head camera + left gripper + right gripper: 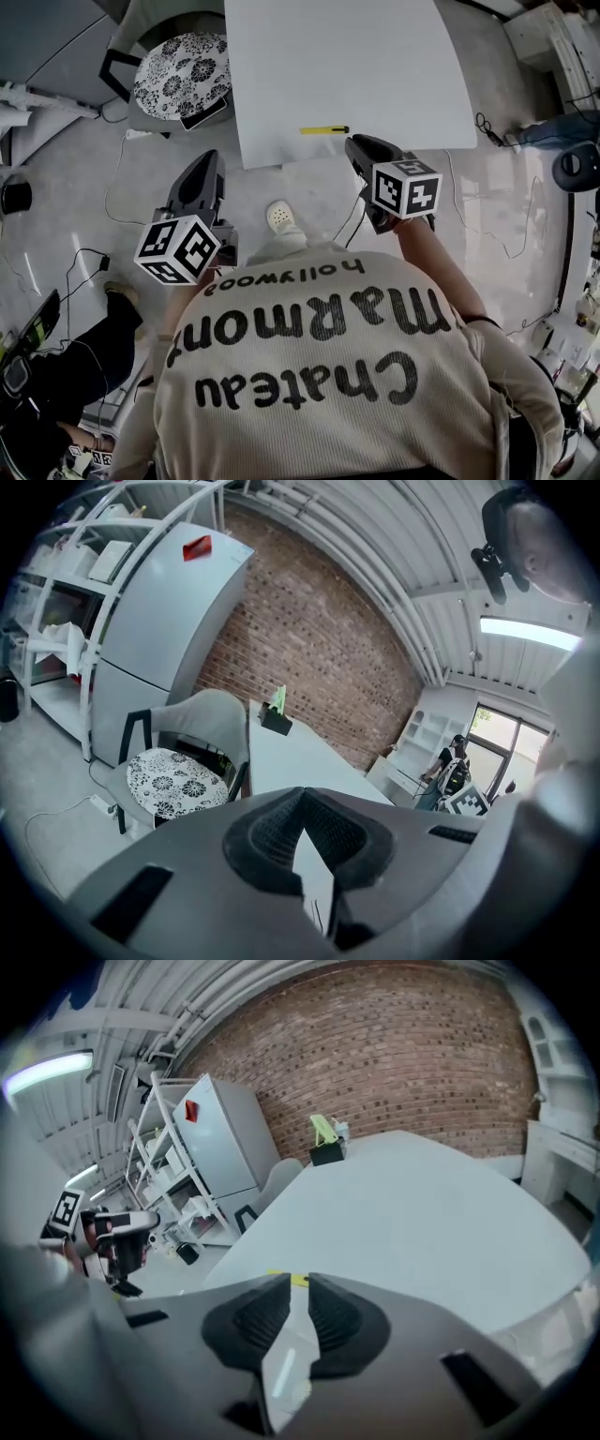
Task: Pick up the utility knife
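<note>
The yellow utility knife (323, 129) lies near the front edge of the white table (375, 56). My right gripper (353, 142) hovers just right of and before it, jaws a narrow gap apart with nothing between them. In the right gripper view the knife (281, 1277) shows as a yellow strip just past the right gripper (299, 1291). My left gripper (208, 161) hangs over the floor, left of the table's corner. In the left gripper view, the left gripper (302, 795) has its pads meeting at the tips, holding nothing.
A chair with a floral cushion (181, 75) stands left of the table. Cables (112, 202) trail over the floor, more of them at the right (506, 244). A black holder (326, 1154) sits at the table's far end. A grey fridge (159, 639) and shelves stand by the brick wall.
</note>
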### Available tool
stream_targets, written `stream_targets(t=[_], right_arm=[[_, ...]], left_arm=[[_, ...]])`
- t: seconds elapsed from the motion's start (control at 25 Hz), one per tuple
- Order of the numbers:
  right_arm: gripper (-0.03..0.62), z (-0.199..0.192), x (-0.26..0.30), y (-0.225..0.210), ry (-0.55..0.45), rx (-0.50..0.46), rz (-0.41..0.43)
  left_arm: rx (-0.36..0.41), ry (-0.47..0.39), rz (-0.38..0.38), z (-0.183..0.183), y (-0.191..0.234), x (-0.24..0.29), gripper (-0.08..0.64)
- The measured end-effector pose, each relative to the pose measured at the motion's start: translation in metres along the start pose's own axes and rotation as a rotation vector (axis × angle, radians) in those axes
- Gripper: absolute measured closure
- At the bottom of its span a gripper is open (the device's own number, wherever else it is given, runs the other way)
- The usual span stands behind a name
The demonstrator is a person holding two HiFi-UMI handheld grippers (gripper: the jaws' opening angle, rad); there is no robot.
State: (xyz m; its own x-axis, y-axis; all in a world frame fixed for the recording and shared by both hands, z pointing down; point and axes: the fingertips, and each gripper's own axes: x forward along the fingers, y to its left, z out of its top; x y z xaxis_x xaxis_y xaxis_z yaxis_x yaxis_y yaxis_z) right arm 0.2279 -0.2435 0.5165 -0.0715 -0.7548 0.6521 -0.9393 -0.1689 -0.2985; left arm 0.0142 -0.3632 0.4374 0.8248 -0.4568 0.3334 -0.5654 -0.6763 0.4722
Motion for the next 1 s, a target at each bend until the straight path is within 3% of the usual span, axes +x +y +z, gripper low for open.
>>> stream_targets(t=[0.28, 0.76, 1.0], right_arm=[[0.518, 0.004, 0.028, 0.013, 0.102, -0.179, 0.017], [0.486, -0.003, 0.046, 0.028, 0.342, -0.601, 0.137], [0.471, -0.007, 0.068, 0.038, 0.466, -0.759, 0.232]], left_arm=[[-0.008, -0.029, 0.012, 0.021, 0.029, 0.007, 0.560], [-0.064, -0.093, 0.097, 0.033, 0.056, -0.017, 0.560], [-0.077, -0.111, 0.133, 0.040, 0.077, -0.021, 0.560]])
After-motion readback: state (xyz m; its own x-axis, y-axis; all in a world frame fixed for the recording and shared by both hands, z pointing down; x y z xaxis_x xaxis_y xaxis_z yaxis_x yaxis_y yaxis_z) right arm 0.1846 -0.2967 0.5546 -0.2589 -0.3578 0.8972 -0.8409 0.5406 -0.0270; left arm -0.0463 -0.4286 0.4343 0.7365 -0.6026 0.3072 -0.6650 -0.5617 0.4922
